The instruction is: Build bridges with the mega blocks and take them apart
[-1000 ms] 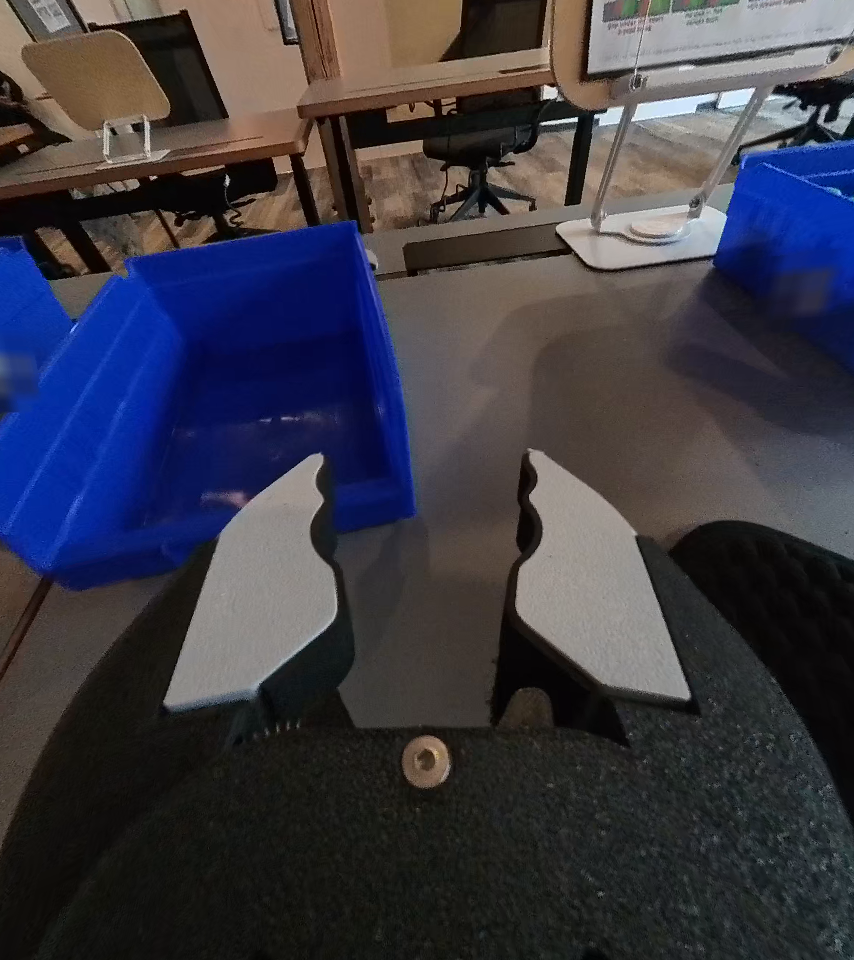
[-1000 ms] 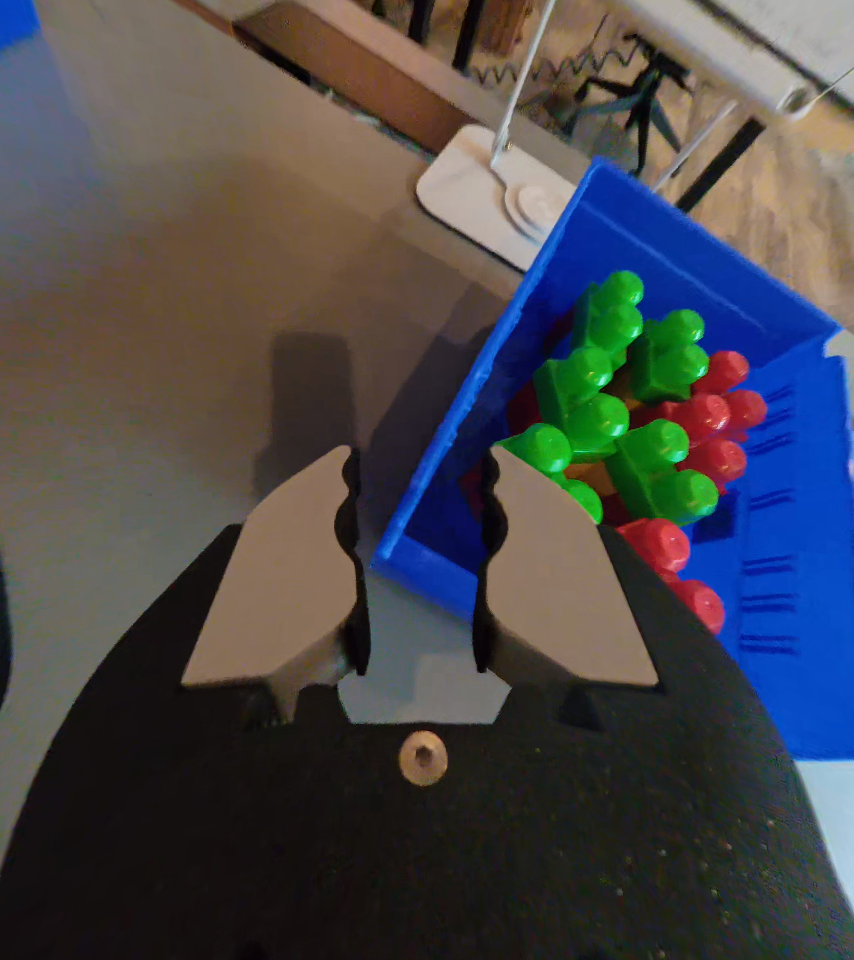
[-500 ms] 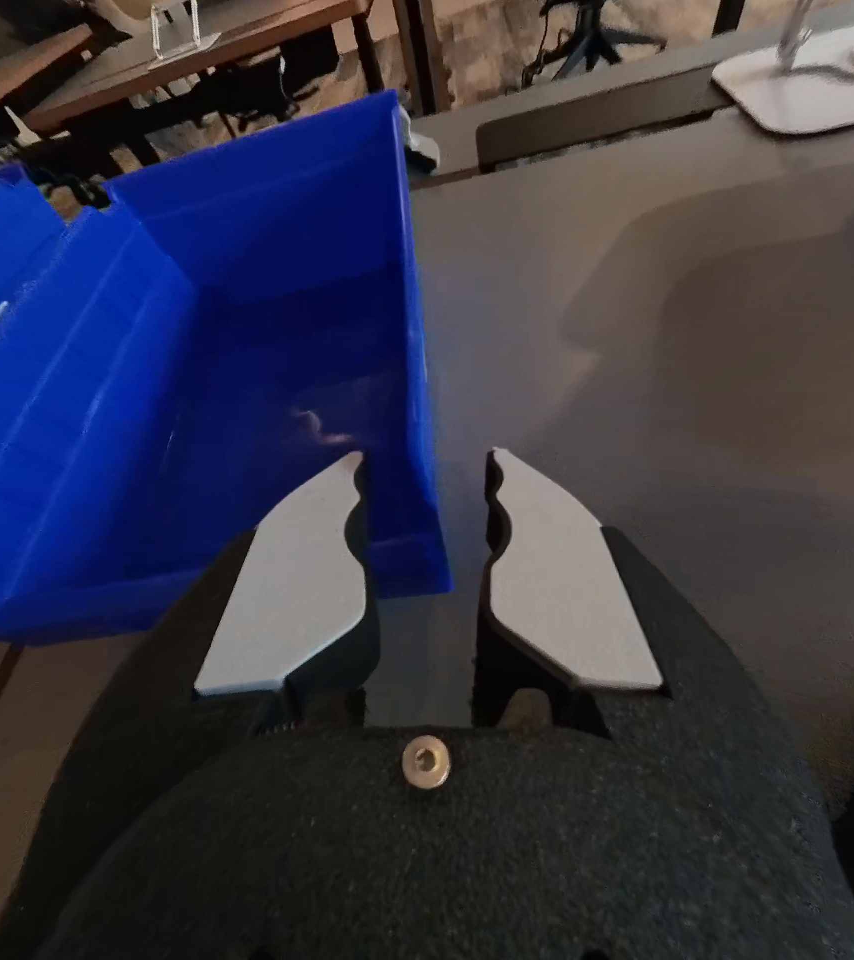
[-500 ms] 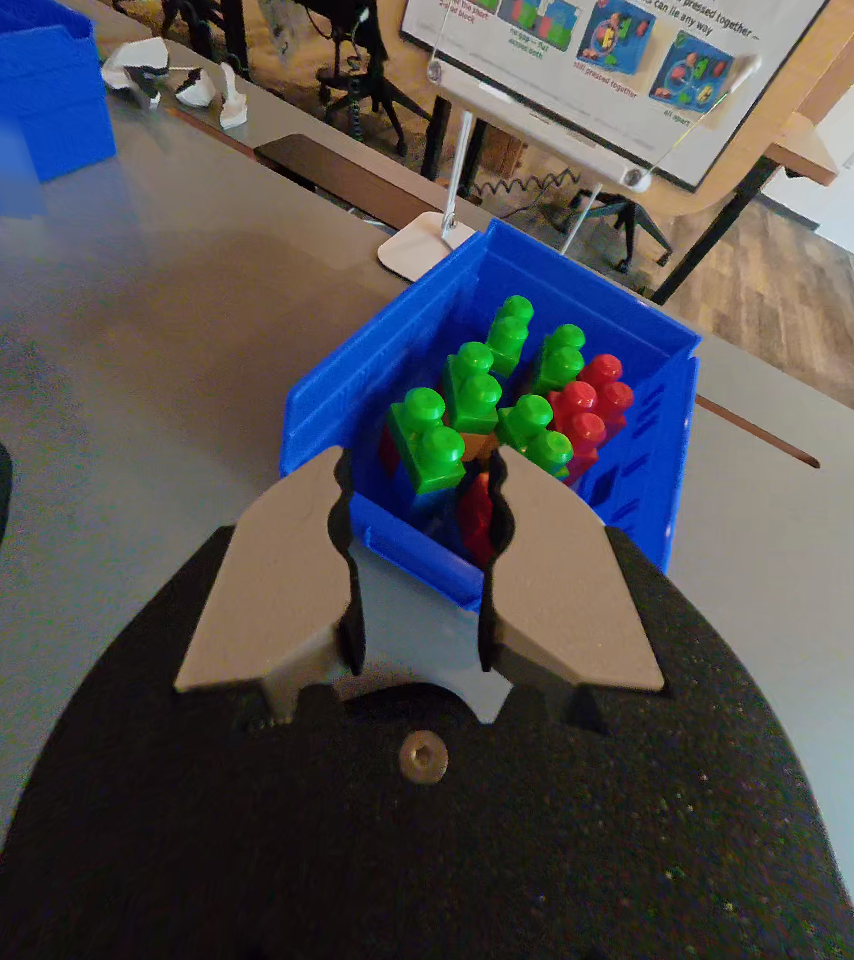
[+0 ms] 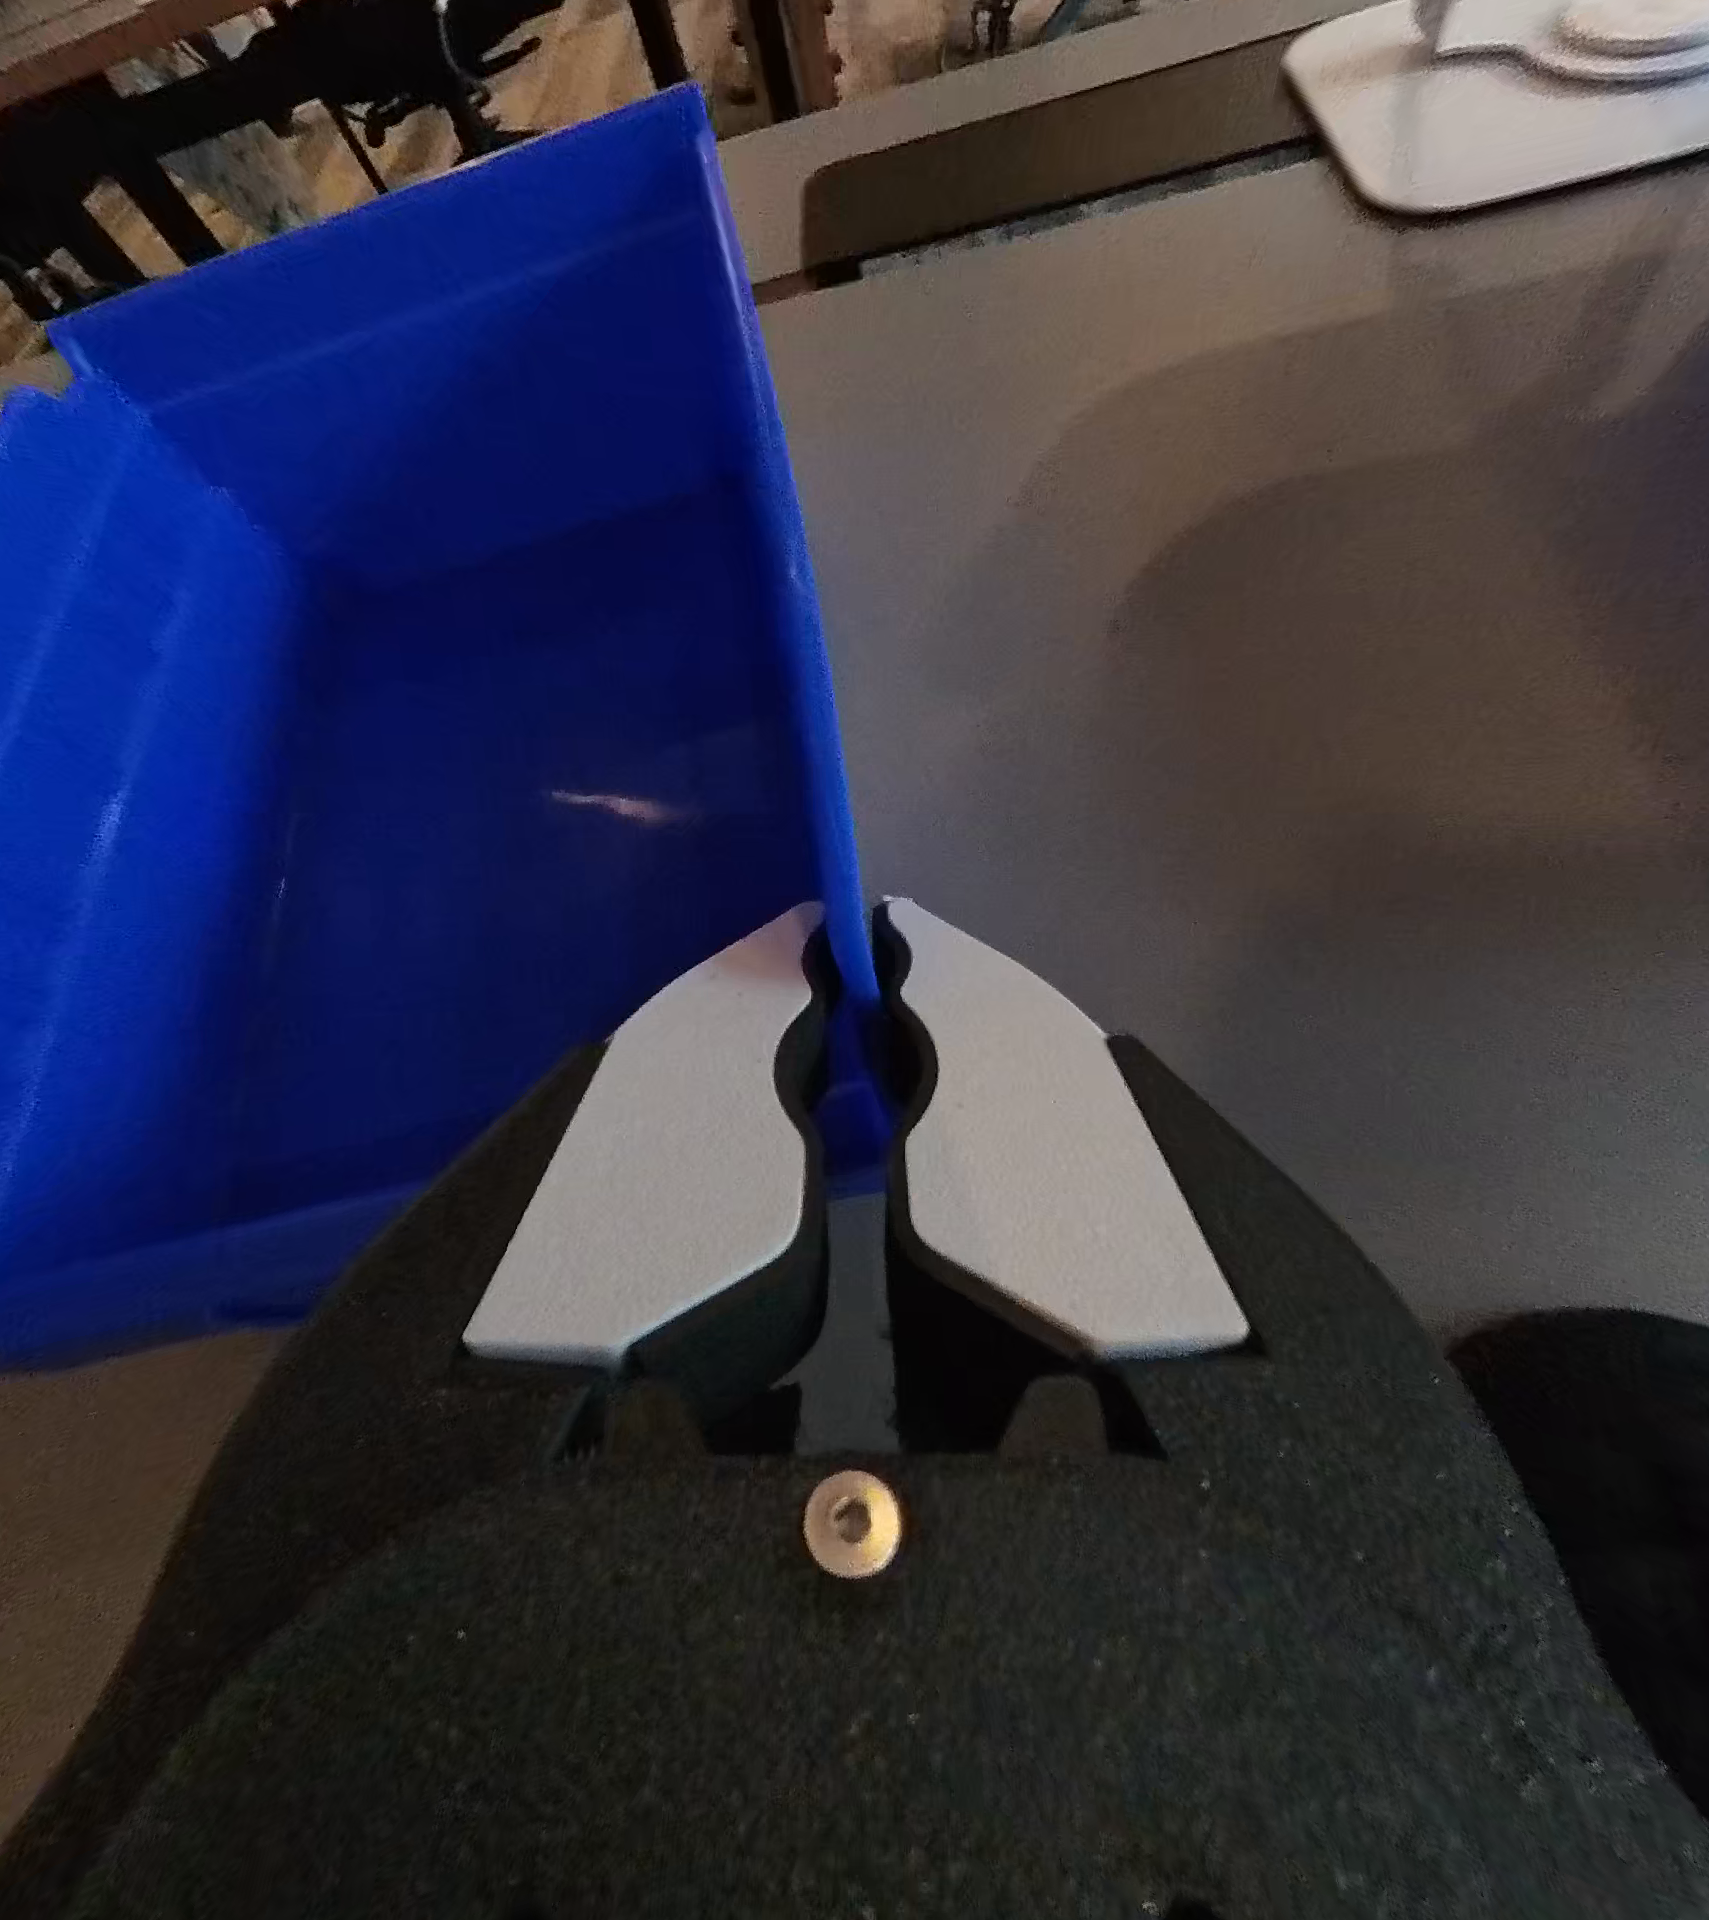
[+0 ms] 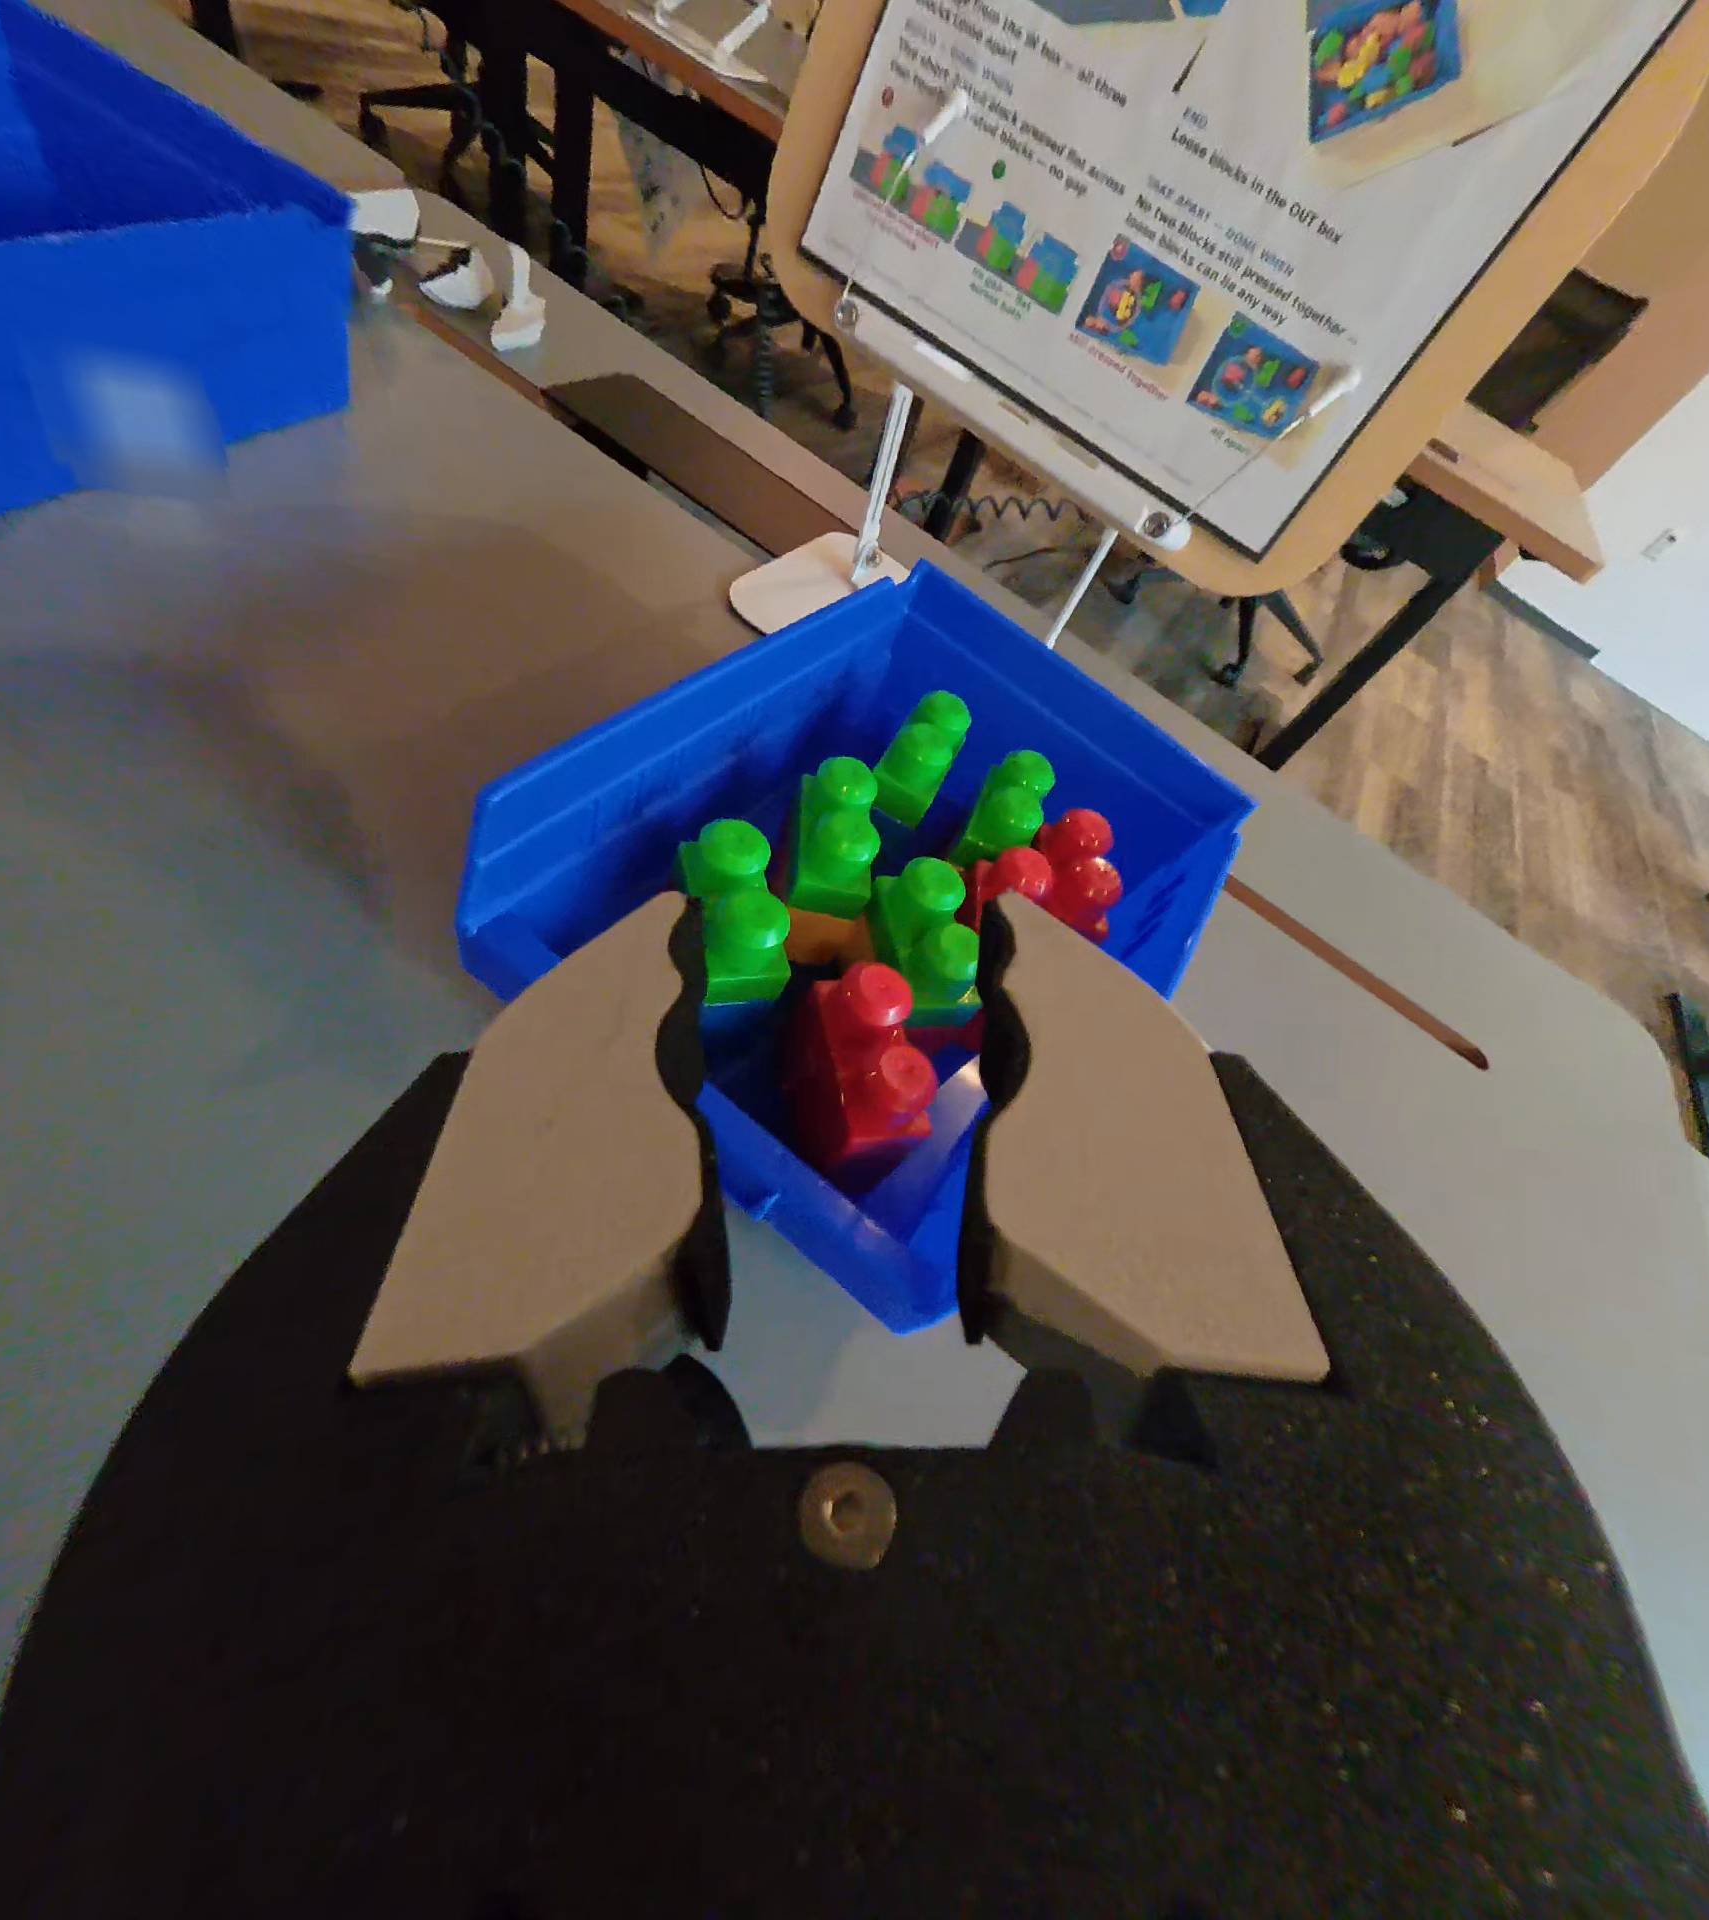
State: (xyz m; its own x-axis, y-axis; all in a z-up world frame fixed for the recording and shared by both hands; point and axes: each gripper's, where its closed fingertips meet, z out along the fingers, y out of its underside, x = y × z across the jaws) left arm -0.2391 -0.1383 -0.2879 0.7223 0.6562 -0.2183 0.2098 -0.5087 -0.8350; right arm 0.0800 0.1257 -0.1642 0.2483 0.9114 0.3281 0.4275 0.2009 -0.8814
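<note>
In the left wrist view my left gripper (image 5: 852, 920) is shut on the right wall of an empty blue bin (image 5: 393, 644), near its front corner. In the right wrist view my right gripper (image 6: 839, 914) is open and empty, hovering over the near corner of a second blue bin (image 6: 611, 831). That bin holds several green blocks (image 6: 834, 847) and red blocks (image 6: 860, 1060) stacked on blue and orange pieces. A red block lies between the fingertips' line of sight, not touched. The empty bin also shows at far left in the right wrist view (image 6: 102, 301).
A grey table (image 5: 1297, 727) carries both bins. An instruction board on a white stand (image 6: 1172, 239) rises behind the block bin; its base (image 5: 1556, 94) shows in the left view. White scraps (image 6: 476, 281) lie at the far edge. Desks and chairs stand beyond. My right fingertips sit around 45 cm from my left ones.
My left gripper moved forward and closed on the empty bin's right wall. My right gripper swung over the block bin's near corner, staying open.
</note>
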